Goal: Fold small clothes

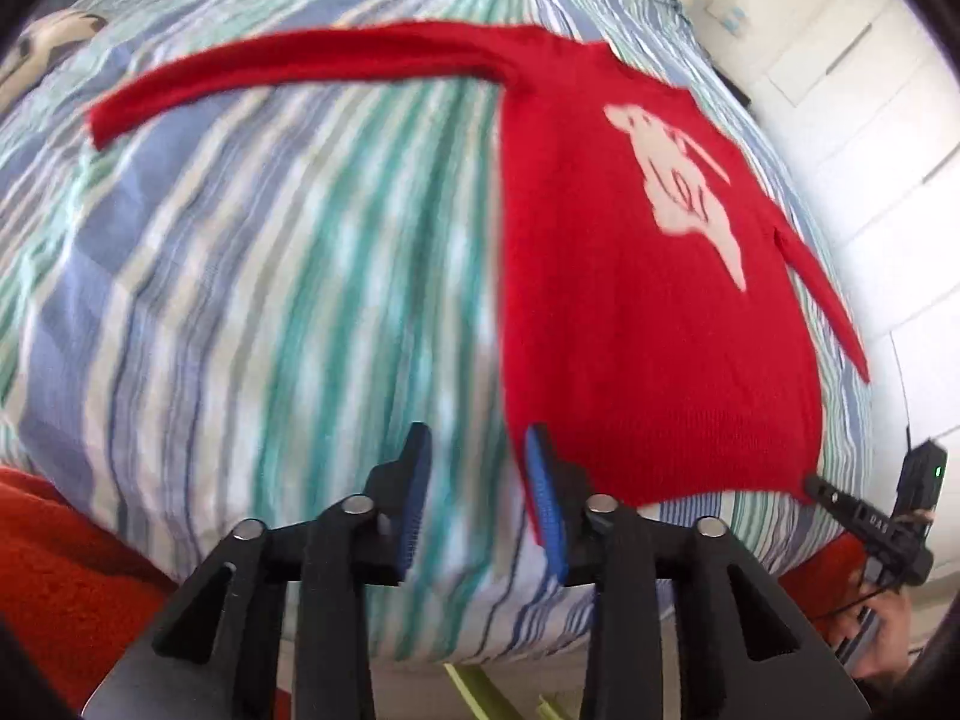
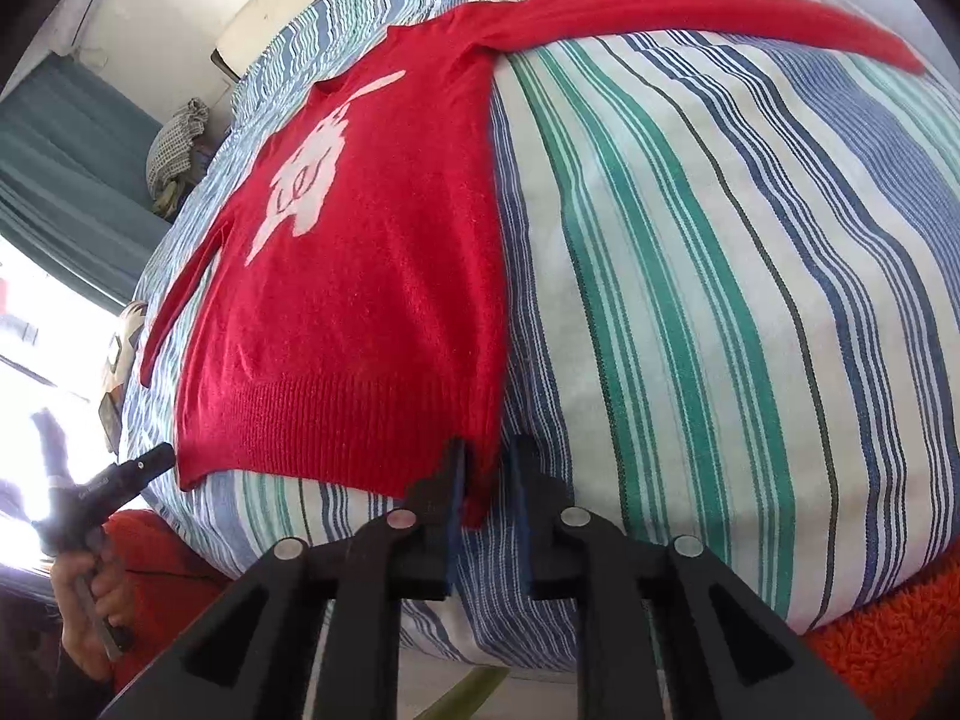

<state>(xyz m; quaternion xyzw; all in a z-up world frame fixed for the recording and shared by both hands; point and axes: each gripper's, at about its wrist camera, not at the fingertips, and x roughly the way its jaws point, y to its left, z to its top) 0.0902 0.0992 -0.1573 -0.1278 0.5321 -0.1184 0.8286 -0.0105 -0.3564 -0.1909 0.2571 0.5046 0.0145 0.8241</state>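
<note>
The red sweater [image 2: 360, 312] lies flat on the striped bed [image 2: 690, 276], one sleeve [image 2: 720, 12] stretched far out. Both the left gripper [image 1: 480, 498] and right gripper [image 2: 486, 516] stand released at its hem corners. A shallow pinch may slip off the ribbing or catch the sheet too.

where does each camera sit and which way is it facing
left wrist: on left gripper, facing up the bed across the sweater from its left hem corner; own open fingers show, right gripper far right.
right wrist: on right gripper, same heading, hem corner between its fingers; left gripper and hand at left.
shared: sweater, bed, both grippers.
</note>
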